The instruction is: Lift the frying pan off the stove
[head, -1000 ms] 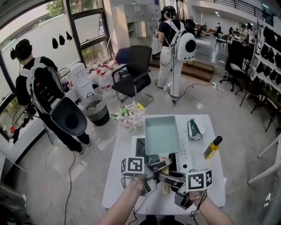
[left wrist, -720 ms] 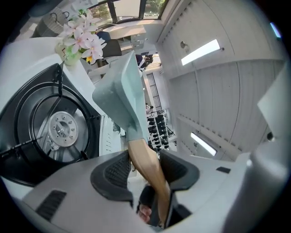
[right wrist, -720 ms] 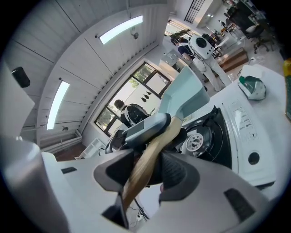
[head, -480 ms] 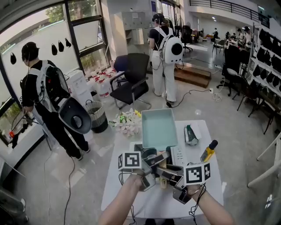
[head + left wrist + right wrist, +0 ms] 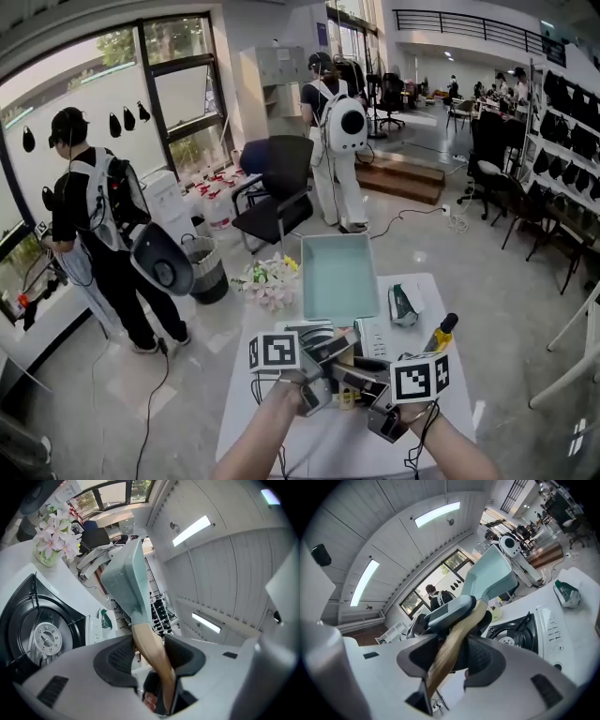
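Slippage is the main risk in the head view. The square mint-green frying pan [image 5: 339, 278] hangs clear above the stove [image 5: 380, 336], out beyond the left gripper [image 5: 337, 349] and the right gripper [image 5: 364, 377]. Both hold it only by its handle. With the pan body so far past the grips, its weight could lever the handle downward or twist it round, and the pan might drop onto the stove or knock the yellow-capped bottle [image 5: 442, 331] just beside it.

In the left gripper view, the jaws are clamped on the wooden handle [image 5: 152, 656], with the pads pressing its sides. The handle looks smooth and tapered, so it could slide if the two hands pull unevenly. The bare burner [image 5: 45, 639] sits below, well apart from the pan.

In the right gripper view, the right jaws also squeeze the handle, just behind the left gripper's fingers. The pan is shallow and straight-walled, pale green inside and out, and looks empty. Its light wood handle joins it through a green neck.
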Tool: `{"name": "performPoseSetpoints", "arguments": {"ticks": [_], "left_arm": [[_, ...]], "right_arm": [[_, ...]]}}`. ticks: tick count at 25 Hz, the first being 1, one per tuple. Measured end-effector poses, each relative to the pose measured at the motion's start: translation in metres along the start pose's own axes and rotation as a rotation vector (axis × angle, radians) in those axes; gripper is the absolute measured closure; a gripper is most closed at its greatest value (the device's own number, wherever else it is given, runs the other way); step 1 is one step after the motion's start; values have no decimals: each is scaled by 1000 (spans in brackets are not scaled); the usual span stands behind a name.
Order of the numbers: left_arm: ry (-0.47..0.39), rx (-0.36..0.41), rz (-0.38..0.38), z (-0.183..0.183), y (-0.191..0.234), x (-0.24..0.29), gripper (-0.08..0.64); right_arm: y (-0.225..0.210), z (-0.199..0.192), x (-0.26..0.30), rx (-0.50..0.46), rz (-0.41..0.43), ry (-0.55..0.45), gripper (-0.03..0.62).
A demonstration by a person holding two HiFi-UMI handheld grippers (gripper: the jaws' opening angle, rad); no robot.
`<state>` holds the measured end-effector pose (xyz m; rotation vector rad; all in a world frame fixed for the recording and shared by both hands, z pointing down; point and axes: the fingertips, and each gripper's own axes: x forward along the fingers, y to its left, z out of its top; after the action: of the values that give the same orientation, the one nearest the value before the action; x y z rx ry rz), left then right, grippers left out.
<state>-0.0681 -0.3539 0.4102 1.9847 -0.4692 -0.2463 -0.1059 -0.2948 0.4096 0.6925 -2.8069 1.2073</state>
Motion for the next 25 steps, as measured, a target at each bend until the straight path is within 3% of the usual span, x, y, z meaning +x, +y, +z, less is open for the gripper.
{"name": "performPoseSetpoints", "arguments": {"ticks": [25], "left_arm": [[-69, 38, -66, 1, -37, -13, 367]], "right_arm": [[30, 3, -10, -17, 32, -36, 420]]}}
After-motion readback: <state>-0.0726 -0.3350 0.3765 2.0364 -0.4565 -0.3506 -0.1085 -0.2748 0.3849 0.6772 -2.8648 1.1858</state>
